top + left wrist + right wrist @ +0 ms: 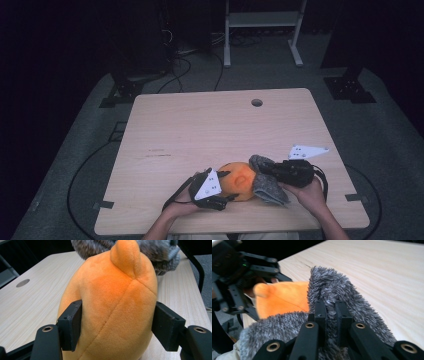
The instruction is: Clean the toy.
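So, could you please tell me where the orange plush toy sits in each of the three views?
High view: the orange plush toy lies near the table's front edge, between the two grippers.
Left gripper view: the orange plush toy fills the centre, between the black jaws.
Right gripper view: the orange plush toy shows at centre left, behind the grey furry cloth.
Shared landmark: the grey furry cloth touching the toy.

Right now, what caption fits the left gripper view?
Black jaws flank an orange plush toy on a wooden table, grey fur behind.
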Action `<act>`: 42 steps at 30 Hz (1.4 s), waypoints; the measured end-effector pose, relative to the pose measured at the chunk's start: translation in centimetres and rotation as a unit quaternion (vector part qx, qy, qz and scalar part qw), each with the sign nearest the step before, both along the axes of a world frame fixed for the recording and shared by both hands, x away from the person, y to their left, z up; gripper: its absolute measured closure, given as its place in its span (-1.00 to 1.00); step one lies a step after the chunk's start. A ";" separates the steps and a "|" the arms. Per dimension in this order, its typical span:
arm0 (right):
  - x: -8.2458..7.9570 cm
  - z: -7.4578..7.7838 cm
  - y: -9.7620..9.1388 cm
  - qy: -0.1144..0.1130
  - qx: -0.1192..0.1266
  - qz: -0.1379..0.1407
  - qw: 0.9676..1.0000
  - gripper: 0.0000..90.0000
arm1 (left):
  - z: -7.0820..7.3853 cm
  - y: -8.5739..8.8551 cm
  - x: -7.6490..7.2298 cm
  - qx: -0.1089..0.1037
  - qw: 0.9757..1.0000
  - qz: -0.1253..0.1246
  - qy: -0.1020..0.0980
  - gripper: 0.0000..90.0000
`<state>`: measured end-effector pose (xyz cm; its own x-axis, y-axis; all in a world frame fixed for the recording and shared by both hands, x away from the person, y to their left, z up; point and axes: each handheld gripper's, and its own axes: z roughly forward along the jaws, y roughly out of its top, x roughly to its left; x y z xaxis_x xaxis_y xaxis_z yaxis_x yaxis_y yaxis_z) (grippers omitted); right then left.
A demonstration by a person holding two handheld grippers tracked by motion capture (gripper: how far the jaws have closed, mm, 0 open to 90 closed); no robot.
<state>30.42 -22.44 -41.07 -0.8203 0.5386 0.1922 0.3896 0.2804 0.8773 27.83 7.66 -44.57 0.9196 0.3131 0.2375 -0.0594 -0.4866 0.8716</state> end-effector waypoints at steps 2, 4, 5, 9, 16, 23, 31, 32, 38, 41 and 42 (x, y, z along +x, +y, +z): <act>0.1 -0.2 0.1 0.004 -0.001 0.003 1.000 0.81 | 0.0 0.2 0.2 -0.006 1.000 0.004 0.006 -0.30; 0.6 -0.9 -0.3 0.020 0.004 -0.003 1.000 0.81 | 0.0 0.4 0.4 -0.012 1.000 0.008 0.013 -0.30; 0.8 -1.2 -0.6 0.024 0.002 -0.010 1.000 0.81 | 0.0 0.5 0.5 -0.015 1.000 0.008 0.017 -0.30; 0.7 -1.1 -1.1 0.023 0.000 -0.021 1.000 0.81 | -0.1 0.8 0.6 -0.019 1.000 0.010 0.023 -0.31; 0.9 -1.5 -0.6 0.030 0.012 -0.007 0.999 0.81 | -0.1 1.2 1.1 -0.031 0.999 0.022 0.039 -0.32; 0.0 -0.5 -0.5 0.012 0.033 0.002 0.999 0.81 | -0.1 1.6 1.7 -0.050 0.996 0.037 0.065 -0.30; 0.2 -1.7 0.7 0.008 -0.020 -0.015 1.000 0.81 | 0.0 1.8 2.8 -0.090 0.986 0.080 0.118 -0.25; 0.0 -1.4 0.8 -0.002 -0.020 -0.017 1.000 0.81 | 0.0 1.8 2.9 -0.093 0.985 0.085 0.121 -0.25; -1.3 0.1 3.5 -0.057 -0.010 0.023 0.998 0.81 | 0.0 1.4 3.3 -0.108 0.979 0.103 0.136 -0.24; -0.6 -0.6 2.7 -0.039 -0.013 0.009 0.999 0.81 | 0.0 1.7 3.4 -0.117 0.976 0.110 0.147 -0.23; -0.4 -0.8 2.3 -0.042 -0.034 -0.006 0.999 0.81 | 0.0 1.8 3.5 -0.122 0.974 0.111 0.152 -0.23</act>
<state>29.98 -20.11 -41.89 -0.8256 0.5576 0.0860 0.3197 0.3368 0.8856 31.33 9.47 -44.59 0.8388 0.5256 -0.1418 0.3025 -0.2335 0.9241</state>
